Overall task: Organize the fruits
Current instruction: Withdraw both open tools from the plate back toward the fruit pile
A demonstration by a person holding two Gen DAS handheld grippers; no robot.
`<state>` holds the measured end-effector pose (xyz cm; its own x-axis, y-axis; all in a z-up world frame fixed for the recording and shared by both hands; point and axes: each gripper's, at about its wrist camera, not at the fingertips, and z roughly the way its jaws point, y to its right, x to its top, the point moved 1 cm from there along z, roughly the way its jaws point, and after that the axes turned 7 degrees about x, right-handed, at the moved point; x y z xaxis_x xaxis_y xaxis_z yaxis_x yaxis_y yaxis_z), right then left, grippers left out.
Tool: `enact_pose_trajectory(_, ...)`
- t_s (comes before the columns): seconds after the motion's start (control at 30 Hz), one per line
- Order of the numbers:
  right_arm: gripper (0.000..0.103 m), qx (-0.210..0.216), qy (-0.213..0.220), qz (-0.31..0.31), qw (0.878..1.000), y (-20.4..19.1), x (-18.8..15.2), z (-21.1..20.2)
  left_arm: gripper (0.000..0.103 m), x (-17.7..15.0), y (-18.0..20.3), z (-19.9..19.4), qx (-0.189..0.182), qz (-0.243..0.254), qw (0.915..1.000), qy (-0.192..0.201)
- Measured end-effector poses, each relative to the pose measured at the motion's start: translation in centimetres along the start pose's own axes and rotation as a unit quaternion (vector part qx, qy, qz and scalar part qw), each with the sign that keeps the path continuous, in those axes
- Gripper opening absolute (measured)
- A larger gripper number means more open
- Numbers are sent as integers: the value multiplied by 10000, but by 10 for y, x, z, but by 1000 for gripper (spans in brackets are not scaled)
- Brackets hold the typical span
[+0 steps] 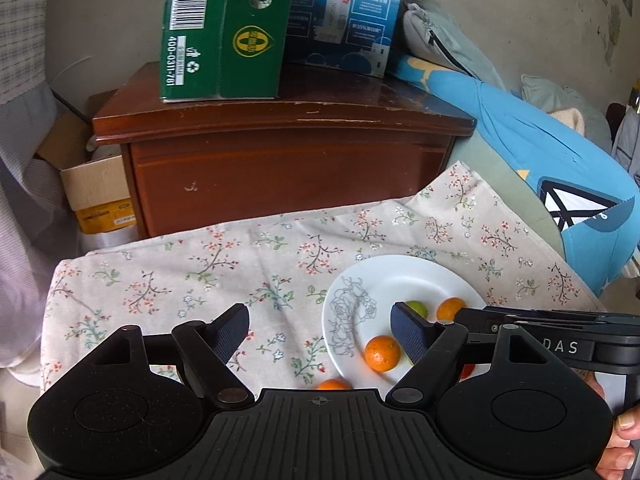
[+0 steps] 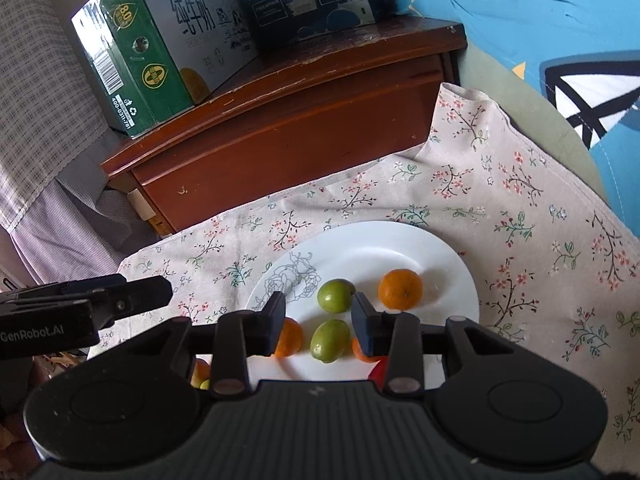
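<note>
While our right gripper [image 2: 319,318] hangs parted and empty over the white plate [image 2: 400,240] — green fruits [image 2: 330,340] and oranges [image 2: 400,289] on it — our left gripper [image 1: 320,332] gapes beside the plate.

A flowered cloth [image 1: 224,268] covers the near surface, and behind it stands a dark wooden cabinet [image 1: 280,160]. On its top sit a green carton [image 1: 224,32] to the left and a blue carton [image 1: 344,16] just to the right of it, touching. Far right lies a blue cushion [image 1: 552,160]; low on the left, beside the cabinet, a cardboard box [image 1: 96,192].
</note>
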<state>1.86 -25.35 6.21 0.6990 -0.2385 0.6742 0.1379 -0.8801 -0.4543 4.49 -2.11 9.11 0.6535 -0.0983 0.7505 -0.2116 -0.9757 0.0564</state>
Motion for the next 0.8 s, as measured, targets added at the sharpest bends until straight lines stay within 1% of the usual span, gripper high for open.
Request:
enact_pose_trajectory(0.17,38,28,1,-12,10000,-5,-8,-7,79,-8,-19,-8,166,-234,9996,-66)
enact_pose_trajectory(0.37,39,131,-101,8,9999,-14,-25,-15,79,-18,-31,-8,203,-327,9989,-251)
enact_pose_trajectory(0.53,39,268,-265,-119,9992,-24,-38,-18,79,-25,-37,-7,332,-345,9980,-412)
enact_pose_trajectory(0.63,39,360,-371,-266,9983,-31,-44,-18,79,-31,-40,-5,317,-355,9973,-566)
enact_pose_trajectory(0.73,39,429,-531,-368,9970,-36,-52,-16,79,-38,-39,-3,389,-239,9965,-697)
enact_pose_trajectory(0.8,39,465,-640,-420,9960,-39,-57,-14,79,-43,-40,-3,345,-187,9963,-767)
